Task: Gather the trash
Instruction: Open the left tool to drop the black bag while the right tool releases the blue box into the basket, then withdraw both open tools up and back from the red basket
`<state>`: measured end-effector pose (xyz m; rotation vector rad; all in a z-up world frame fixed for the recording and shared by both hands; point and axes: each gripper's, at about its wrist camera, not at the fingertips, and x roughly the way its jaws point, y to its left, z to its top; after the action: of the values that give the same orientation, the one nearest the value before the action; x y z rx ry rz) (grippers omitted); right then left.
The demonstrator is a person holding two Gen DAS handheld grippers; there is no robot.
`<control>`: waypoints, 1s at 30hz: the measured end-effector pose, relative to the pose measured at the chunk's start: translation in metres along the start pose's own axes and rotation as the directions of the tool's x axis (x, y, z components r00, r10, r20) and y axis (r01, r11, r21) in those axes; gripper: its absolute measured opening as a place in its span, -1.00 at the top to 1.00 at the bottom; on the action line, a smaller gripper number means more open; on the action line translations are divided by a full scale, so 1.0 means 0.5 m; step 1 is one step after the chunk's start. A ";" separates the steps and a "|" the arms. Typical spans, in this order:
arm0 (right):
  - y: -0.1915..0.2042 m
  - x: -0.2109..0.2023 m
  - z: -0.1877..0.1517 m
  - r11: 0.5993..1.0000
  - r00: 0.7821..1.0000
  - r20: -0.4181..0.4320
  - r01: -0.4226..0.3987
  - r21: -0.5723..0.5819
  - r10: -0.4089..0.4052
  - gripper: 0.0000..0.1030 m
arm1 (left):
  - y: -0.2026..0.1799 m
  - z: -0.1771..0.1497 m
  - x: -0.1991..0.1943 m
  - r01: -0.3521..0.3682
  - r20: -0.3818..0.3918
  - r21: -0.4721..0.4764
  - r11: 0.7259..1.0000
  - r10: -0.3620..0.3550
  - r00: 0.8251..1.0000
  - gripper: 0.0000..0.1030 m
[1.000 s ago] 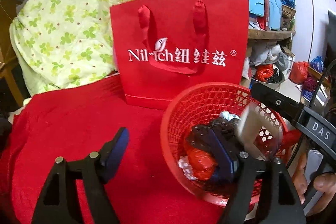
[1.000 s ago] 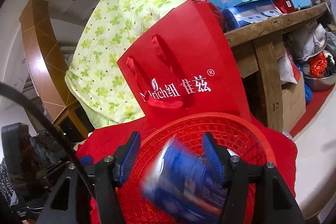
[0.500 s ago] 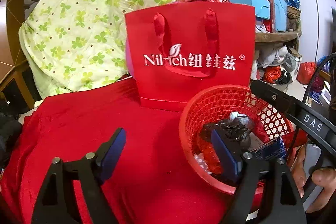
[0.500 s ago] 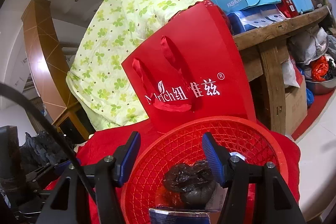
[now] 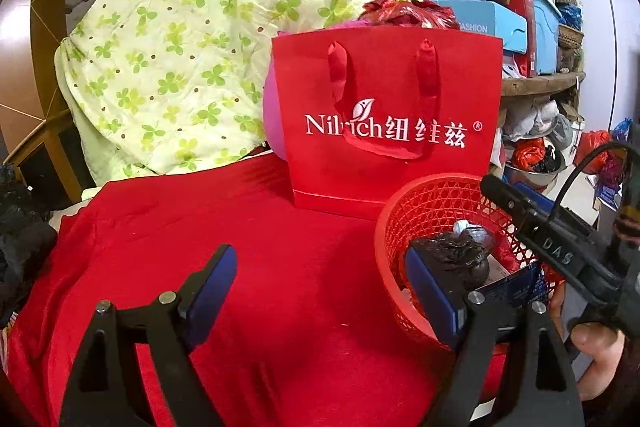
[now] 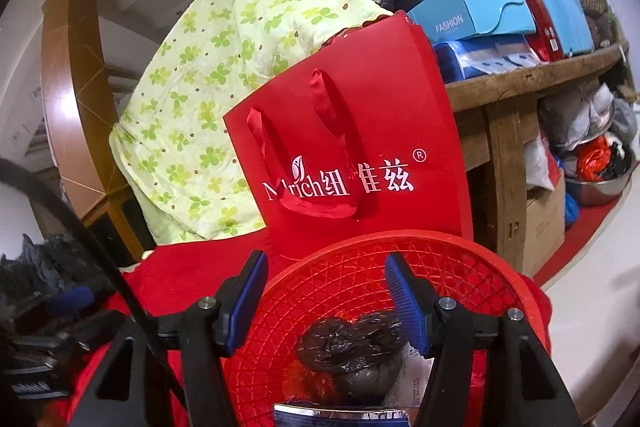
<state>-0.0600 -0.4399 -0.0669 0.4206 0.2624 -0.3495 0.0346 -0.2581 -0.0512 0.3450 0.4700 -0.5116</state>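
my left gripper (image 5: 320, 291): fingers spread wide, gripping nothing, over the red cloth (image 5: 248, 267).
my right gripper (image 6: 324, 291): released too, nothing between the pads, poised over the basket's mouth.
red basket (image 5: 404, 211): upright, mouth up, just ahead-right of my left gripper; its right finger overlaps the near rim.
black bag wad (image 6: 352, 347): inside the basket, below and between my right fingers, lumpy, long axis running roughly left to right.
blue packet (image 5: 512, 285): in the basket beside the wad, tilted against the wall; can't tell which end is up.
red gift bag (image 6: 352, 147): standing upright right behind the basket, handles hanging down its front.
green clover quilt (image 5: 192, 39): heaped behind the bag, to its left.
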 end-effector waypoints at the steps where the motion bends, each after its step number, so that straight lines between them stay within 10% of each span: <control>1: 0.001 0.000 -0.001 1.000 1.000 0.001 0.006 -0.005 -0.006 -0.27 | 0.004 0.000 -0.005 -0.001 0.004 -0.004 1.000 0.001 1.000 -0.68; 30: 0.072 -0.203 -0.073 0.988 0.985 0.106 0.140 -0.068 -0.133 -0.33 | 0.105 -0.036 -0.085 0.045 0.047 -0.030 0.999 -0.044 0.998 -0.68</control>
<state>-0.1447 -0.3652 -0.0542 0.3102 0.2055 -0.4926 0.0242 -0.1912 -0.0345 0.2929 0.4408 -0.5539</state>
